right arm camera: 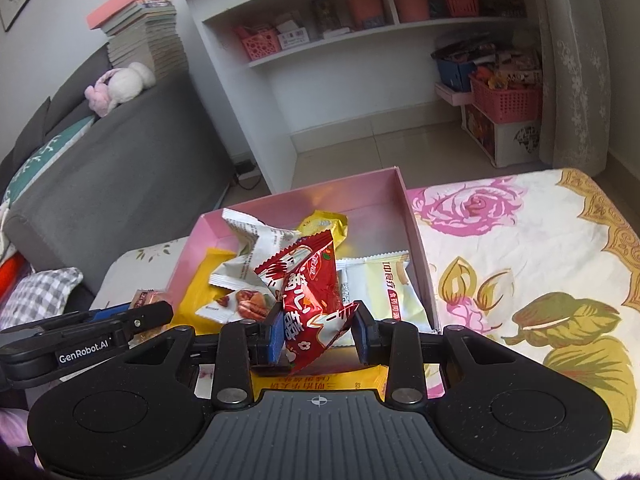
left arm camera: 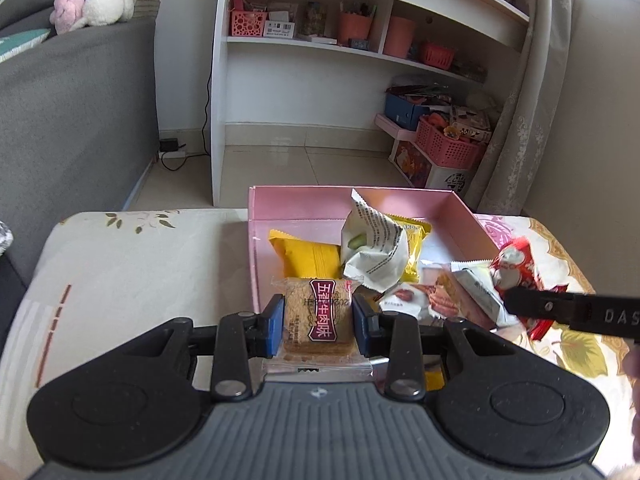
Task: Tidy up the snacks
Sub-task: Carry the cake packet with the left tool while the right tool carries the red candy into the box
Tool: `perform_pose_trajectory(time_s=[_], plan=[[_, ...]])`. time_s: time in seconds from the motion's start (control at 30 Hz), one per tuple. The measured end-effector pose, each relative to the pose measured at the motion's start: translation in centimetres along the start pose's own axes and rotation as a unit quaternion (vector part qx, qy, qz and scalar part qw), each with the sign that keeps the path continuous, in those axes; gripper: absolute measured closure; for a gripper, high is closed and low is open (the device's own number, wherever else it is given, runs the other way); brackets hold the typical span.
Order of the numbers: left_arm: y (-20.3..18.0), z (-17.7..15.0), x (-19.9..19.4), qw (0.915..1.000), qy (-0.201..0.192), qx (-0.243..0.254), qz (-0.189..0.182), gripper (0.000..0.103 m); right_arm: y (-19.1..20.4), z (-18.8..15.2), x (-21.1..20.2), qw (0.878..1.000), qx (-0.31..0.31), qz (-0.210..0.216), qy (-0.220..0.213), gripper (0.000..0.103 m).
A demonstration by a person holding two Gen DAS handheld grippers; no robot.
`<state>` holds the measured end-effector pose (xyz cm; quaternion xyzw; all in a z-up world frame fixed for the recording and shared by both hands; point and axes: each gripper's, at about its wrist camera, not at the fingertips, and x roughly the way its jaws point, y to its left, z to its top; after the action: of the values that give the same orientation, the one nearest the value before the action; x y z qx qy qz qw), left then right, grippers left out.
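My left fingers (left arm camera: 318,322) are clamped on a clear-wrapped cracker pack (left arm camera: 318,316) with a maroon label, blue pads pressing its two sides. I hold it up at the near left corner of the pink box (left arm camera: 256,248), above the box's edge.

My right fingers (right arm camera: 318,330) pinch a crumpled red packet (right arm camera: 310,296) by its lower part; the packet stands upright over the near part of the box, above the snacks lying inside.

In the box lie a yellow packet (left arm camera: 308,258), a white wrapper (left arm camera: 374,246) with printed text standing on end, a white pecan packet (right arm camera: 244,300) and a pale green-white packet (right arm camera: 384,284) against the right wall.

The box sits on a counter covered with a floral cloth (right arm camera: 520,240). A grey sofa (left arm camera: 76,120) is to the left and a white shelf (left arm camera: 320,44) stands behind.
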<state>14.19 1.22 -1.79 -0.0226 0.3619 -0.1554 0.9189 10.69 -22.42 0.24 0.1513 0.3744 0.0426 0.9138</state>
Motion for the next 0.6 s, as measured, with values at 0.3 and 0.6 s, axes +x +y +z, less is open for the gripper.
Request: perform_pose_trajectory(time_s=[0.3,0.6], plan=[[-0.8,0.4,2.3,0.9994,0.03,-0.01,-0.013,0.071,-1.1,0.5,2.2,0.999,0.033,0.007,0.012,0.07],[-1.4,1.0,3.6,0.9996,0.028,0.002,-0.003,0.071,-1.0,0.7,3.2,0.999,0.037,0.01,0.013,0.07]])
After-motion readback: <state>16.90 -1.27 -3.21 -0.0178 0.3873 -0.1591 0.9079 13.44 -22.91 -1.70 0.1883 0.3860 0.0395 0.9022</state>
